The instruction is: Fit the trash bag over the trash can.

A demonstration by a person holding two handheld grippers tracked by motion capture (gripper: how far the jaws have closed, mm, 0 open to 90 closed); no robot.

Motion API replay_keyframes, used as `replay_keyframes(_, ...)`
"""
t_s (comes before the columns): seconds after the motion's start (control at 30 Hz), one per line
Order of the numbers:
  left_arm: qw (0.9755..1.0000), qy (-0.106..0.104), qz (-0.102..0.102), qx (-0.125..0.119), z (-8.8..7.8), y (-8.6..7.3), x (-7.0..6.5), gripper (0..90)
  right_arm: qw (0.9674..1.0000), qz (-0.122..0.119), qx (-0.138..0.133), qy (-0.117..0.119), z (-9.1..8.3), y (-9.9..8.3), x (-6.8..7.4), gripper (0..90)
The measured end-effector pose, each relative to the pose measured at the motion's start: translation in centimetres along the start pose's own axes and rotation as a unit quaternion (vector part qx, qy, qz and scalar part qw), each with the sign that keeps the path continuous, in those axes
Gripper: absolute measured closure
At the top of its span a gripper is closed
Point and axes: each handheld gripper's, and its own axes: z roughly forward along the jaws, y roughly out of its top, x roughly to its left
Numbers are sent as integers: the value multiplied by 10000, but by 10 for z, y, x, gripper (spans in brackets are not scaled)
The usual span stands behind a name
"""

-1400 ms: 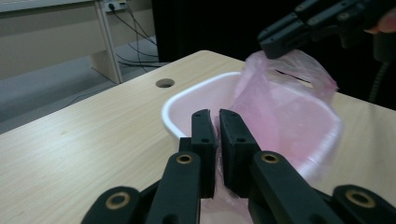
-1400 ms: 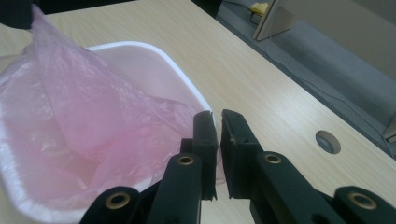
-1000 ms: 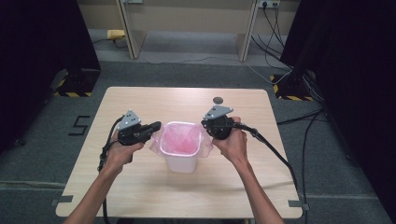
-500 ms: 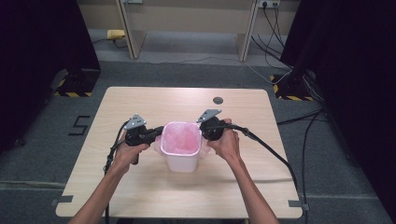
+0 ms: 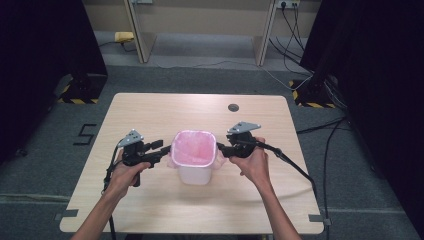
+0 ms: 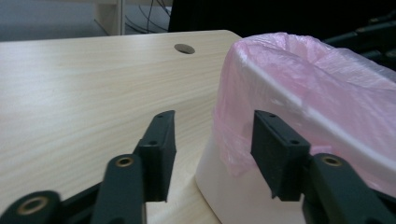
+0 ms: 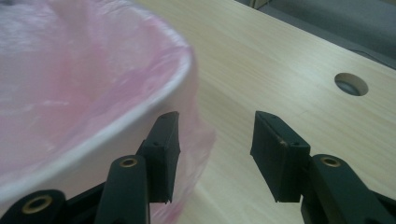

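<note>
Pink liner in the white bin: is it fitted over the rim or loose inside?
Fitted. The pink liner is folded over the rim of the white bin, its edge hanging down the outside.

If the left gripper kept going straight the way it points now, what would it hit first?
Most likely the pink bag folded over the white bin. The left gripper has just been opening its jaws; one jaw lines up with the bag's hanging edge, the other with bare table. Depth is hard to judge.
</note>
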Motion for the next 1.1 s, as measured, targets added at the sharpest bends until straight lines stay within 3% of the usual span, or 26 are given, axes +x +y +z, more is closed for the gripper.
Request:
replay_keyframes(0.1,10000,12,-62,62,-3,-4,-5,473,10000,-30,36,51,-2,-8,10,517)
replay_keyframes(0.2,9996,25,-18,278,1,-12,-10,459,9992,-210,339,-77,7,-19,18,530)
replay_keyframes(0.3,9982,161,241,524,7,-20,-13,467,9989,-172,429,-34,17,-29,22,567)
replay_keyframes(0.43,9967,197,301,728,18,-30,-13,484,9974,-301,646,-109,31,-39,24,569)
replay_keyframes(0.57,9969,229,354,667,17,-31,-11,489,9971,-352,661,-125,37,-41,25,576)
replay_keyframes(0.8,9982,135,465,359,-8,-29,-14,490,9954,-443,841,-148,47,-43,24,567)
replay_keyframes(0.97,9992,110,310,214,-18,-27,-16,471,9949,-427,895,-165,48,-44,24,548)
replay_keyframes(1.1,9997,180,139,45,-22,-20,-16,448,9961,-364,789,-155,42,-41,22,542)
